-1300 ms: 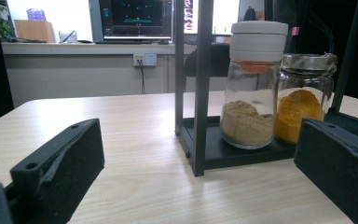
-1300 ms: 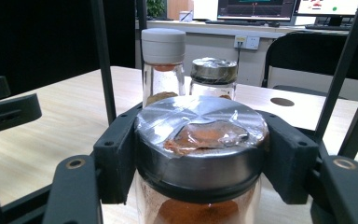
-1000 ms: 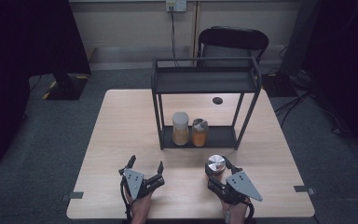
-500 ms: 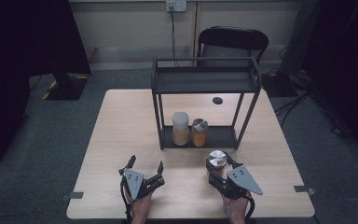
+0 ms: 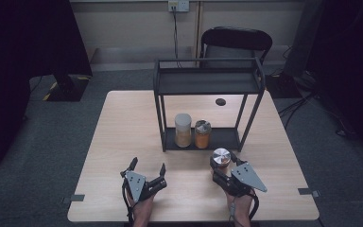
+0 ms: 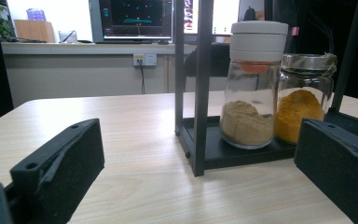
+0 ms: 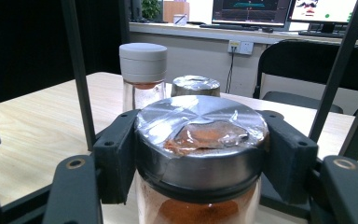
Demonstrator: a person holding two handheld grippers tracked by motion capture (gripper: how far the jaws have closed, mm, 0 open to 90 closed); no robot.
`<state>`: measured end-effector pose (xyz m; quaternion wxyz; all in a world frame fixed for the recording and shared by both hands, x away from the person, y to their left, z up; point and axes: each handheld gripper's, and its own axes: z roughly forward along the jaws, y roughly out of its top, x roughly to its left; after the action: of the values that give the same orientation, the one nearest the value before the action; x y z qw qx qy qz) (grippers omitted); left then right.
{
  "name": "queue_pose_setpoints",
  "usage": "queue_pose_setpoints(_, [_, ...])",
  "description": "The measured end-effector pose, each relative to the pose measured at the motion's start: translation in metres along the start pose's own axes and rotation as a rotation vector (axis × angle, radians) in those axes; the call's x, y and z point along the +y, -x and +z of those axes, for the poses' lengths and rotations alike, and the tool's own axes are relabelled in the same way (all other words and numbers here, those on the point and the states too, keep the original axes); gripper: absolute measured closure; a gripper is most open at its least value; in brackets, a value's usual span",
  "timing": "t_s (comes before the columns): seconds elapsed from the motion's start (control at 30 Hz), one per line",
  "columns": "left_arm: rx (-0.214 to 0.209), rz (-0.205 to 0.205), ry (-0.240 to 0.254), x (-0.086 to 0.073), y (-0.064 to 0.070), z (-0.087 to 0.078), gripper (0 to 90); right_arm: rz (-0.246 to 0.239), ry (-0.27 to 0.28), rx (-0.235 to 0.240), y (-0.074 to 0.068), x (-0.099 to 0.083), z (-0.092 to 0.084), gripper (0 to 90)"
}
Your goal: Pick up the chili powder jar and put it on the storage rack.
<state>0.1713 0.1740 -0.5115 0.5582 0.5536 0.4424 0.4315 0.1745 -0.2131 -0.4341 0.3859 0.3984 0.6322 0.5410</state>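
Carry step: your right gripper [image 5: 220, 166] pinches the spice jar [image 7: 200, 154] just before the rack [image 5: 208, 85] on the counter [image 5: 123, 123]. Left gripper [image 5: 147, 168] spread, idle. Next, probably: slot it beside the two jars [image 5: 192, 130].

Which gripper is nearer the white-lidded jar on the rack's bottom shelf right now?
Left, narrowly. The left gripper, open, sits in front of the white-lidded jar, slightly leftward. The right gripper, shut on a silver-lidded jar, sits farther off to its right.
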Motion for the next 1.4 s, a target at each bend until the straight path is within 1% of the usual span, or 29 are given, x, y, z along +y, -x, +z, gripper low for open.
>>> queue_pose_setpoints(0.3, [0.000,0.000,-0.001,0.000,0.000,0.000,1.0,-0.005,0.005,-0.008,0.004,0.003,0.005,34.8])
queue_pose_setpoints(0.4, [-0.001,0.000,0.000,0.000,0.000,0.000,1.0,0.003,0.002,-0.007,0.005,0.004,0.007,34.8])
queue_pose_setpoints(0.93, [-0.001,-0.002,0.002,0.000,0.000,0.000,1.0,-0.005,0.003,-0.016,0.007,0.011,0.016,34.8])
queue_pose_setpoints(1.23, [-0.001,-0.001,0.002,0.000,0.000,0.000,1.0,0.000,0.005,-0.028,0.011,0.012,0.022,34.8])
queue_pose_setpoints(1.3, [-0.001,-0.002,0.002,0.000,0.000,0.000,1.0,-0.001,0.006,-0.033,0.011,0.011,0.024,34.8])
queue_pose_setpoints(1.33, [-0.001,-0.001,0.002,0.000,0.000,0.000,1.0,-0.018,0.009,-0.039,0.010,0.010,0.026,34.8])
queue_pose_setpoints(1.4, [-0.001,0.000,0.003,-0.001,0.000,0.000,1.0,-0.013,0.008,-0.039,0.011,0.009,0.028,34.8])
